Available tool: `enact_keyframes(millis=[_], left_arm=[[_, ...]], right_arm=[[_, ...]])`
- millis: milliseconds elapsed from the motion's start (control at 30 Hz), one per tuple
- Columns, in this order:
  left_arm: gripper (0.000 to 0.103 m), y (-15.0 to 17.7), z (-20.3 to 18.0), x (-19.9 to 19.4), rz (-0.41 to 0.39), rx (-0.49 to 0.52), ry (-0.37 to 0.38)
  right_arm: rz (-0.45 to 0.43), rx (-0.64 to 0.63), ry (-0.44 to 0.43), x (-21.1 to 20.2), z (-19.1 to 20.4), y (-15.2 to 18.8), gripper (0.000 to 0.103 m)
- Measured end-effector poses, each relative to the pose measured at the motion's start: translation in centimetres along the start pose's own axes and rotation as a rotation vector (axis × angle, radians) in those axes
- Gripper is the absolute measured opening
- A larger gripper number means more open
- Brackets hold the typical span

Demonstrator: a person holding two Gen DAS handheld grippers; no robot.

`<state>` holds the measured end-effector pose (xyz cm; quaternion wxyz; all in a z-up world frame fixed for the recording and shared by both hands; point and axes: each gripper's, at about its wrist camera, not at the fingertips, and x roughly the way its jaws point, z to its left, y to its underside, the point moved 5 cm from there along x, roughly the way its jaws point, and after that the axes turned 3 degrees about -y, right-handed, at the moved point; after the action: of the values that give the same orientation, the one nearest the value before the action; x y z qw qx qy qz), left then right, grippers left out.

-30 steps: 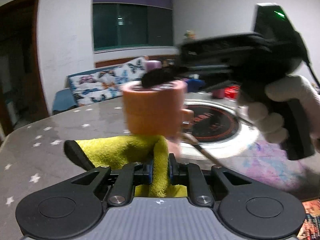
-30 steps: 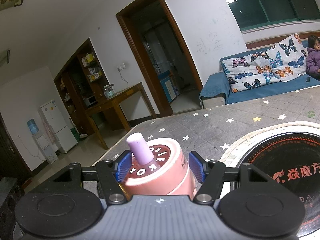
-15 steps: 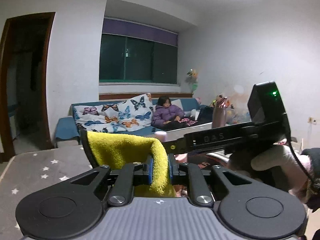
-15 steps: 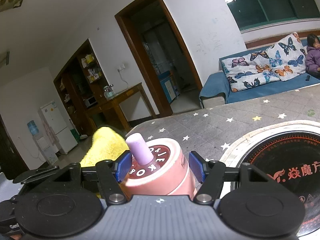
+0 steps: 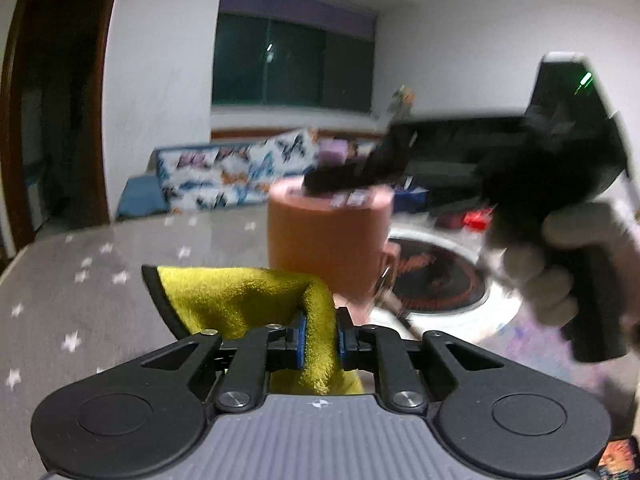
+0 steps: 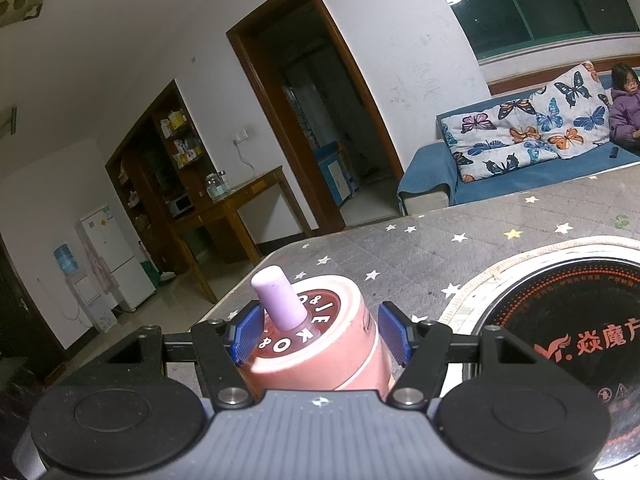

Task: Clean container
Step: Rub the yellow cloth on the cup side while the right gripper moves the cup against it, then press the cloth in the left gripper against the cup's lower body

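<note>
Left wrist view: left tool (image 5: 319, 336) at lower centre, blue pads clamped tight on a fold of yellow cloth (image 5: 244, 300), which spreads up and left over the near finger. Just beyond, at frame centre, pink container (image 5: 326, 240) upright, blurred, close above the cloth; contact between them impossible to tell. Coming in from the right, right tool (image 5: 340, 178) reaching across the container's top, carried by a gloved hand (image 5: 560, 256) at right. Behind, grey star-patterned counter (image 5: 100, 280) and a round black cooktop (image 5: 440, 276) at right of centre.

Right wrist view: right tool (image 6: 320, 334) at lower centre, jaws about half open and closed against both sides of the container (image 6: 320, 356), blue pads pressing its pink wall near the top. Lilac spout (image 6: 279, 304) standing up from the dark red lettered lid. Cooktop (image 6: 580, 344) at lower right, butterfly-print sofa (image 6: 520, 148) at upper right with a seated person (image 6: 626, 108).
</note>
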<state>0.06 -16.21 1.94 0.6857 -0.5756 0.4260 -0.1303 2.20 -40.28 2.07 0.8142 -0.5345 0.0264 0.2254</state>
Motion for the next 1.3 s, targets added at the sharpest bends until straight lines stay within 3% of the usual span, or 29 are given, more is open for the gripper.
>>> enact_keyframes(millis=[100, 467, 567, 767, 900, 1300], left_arm=[[0.016, 0.1, 0.4, 0.3, 0.010, -0.027, -0.013], [0.016, -5.0, 1.5, -4.0, -0.185, -0.020, -0.004], [0.016, -4.7, 1.1, -3.2, -0.169, 0.000, -0.006], [0.016, -2.5, 1.5, -1.9, -0.109, -0.084, -0.018], [0.016, -1.1, 0.5, -1.3, -0.064, -0.081, -0.045], [0.016, -0.4, -0.6, -0.6, -0.014, -0.106, -0.062]], right_arm=[[0.000, -0.004, 0.000, -0.1, 0.1, 0.0, 0.065], [0.003, 0.006, -0.006, 0.0, -0.3, -0.1, 0.065], [0.005, 0.011, -0.004, 0.0, -0.4, -0.2, 0.065], [0.022, 0.024, -0.023, 0.2, -0.8, -0.5, 0.065], [0.028, 0.020, -0.038, 0.2, -0.9, -0.3, 0.066], [0.033, -0.015, -0.033, -0.2, -0.7, -0.2, 0.066]])
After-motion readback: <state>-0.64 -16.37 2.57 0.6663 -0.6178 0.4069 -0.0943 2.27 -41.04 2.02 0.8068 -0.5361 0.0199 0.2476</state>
